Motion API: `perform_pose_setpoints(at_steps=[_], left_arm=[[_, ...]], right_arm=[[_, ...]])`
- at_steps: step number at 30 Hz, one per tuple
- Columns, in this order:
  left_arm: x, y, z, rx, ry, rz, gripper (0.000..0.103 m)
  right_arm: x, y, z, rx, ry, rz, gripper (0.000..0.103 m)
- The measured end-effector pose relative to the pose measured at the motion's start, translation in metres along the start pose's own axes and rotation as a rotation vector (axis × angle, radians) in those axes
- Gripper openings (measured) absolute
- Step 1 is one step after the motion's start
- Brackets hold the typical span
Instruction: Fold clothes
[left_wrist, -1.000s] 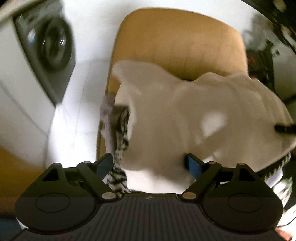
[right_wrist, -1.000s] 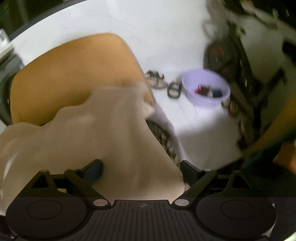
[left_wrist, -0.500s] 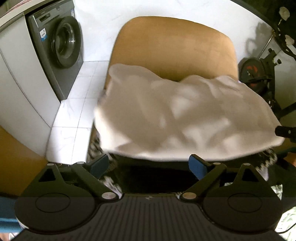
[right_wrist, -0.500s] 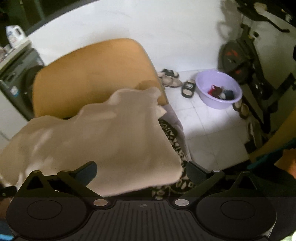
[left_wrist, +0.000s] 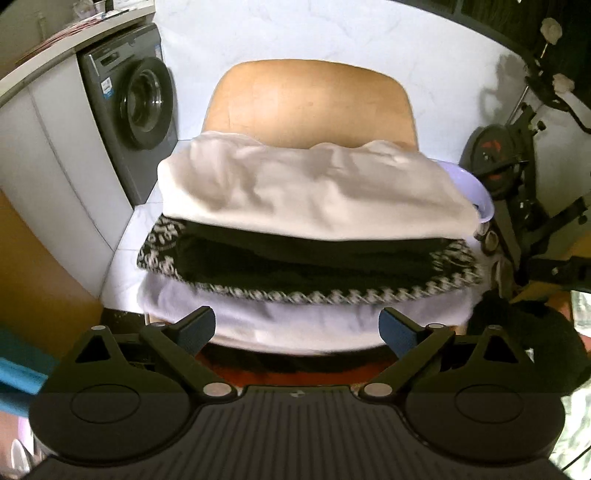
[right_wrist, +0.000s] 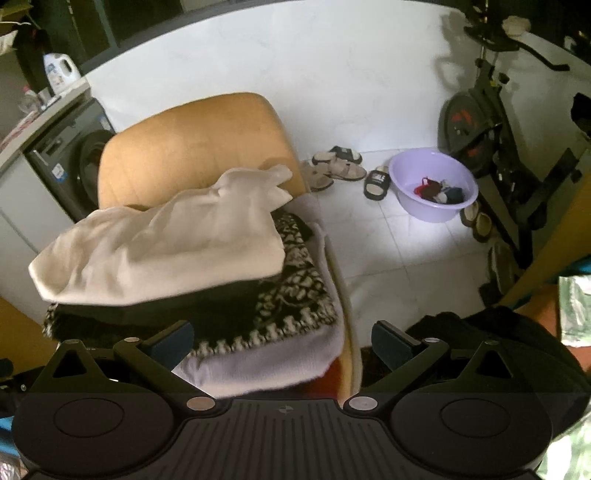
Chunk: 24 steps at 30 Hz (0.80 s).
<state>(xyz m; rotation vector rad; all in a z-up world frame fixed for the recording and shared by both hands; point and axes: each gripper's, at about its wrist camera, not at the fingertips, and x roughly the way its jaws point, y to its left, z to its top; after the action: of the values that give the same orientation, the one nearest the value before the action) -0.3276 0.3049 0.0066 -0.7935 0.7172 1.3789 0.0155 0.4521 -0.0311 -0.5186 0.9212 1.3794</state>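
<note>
The left tongs (left_wrist: 297, 326) stand wide and hold nothing, just in front of the near edge of the pile; the right tongs (right_wrist: 282, 341) are also wide and empty, at the near right corner of the same pile. The pile lies on the seat of a tan chair (left_wrist: 314, 99). On top is a cream garment (left_wrist: 306, 192), folded into a rough rectangle but with creases and a loose corner at the far right side. Under it lies a black and white patterned garment (left_wrist: 295, 266), and at the bottom a pale lilac garment (left_wrist: 295, 321). I judge that three pieces are folded and stacked, so this part of the task looks done; the top piece may need a little smoothing. What is left I cannot tell, because no unfolded clothes show clearly near the chair. Farther away, on the tiled floor, stand a washing machine (left_wrist: 136, 110) on the left and a purple basin (right_wrist: 432, 184) on the right.
</note>
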Motion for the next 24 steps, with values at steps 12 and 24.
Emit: perform_pose_setpoints(at_steps=[12, 24], left_arm=[[-0.097, -0.015, -0.040, -0.034, -0.014, 0.088, 0.098], [-0.147, -0.002, -0.106, 0.115, -0.011, 0.073, 0.098]], right_arm=[[-0.112, -0.007, -0.046, -0.034, -0.059, 0.019, 0.102], [-0.191, 0.031, -0.151, 0.054, -0.066, -0.115, 0.102]])
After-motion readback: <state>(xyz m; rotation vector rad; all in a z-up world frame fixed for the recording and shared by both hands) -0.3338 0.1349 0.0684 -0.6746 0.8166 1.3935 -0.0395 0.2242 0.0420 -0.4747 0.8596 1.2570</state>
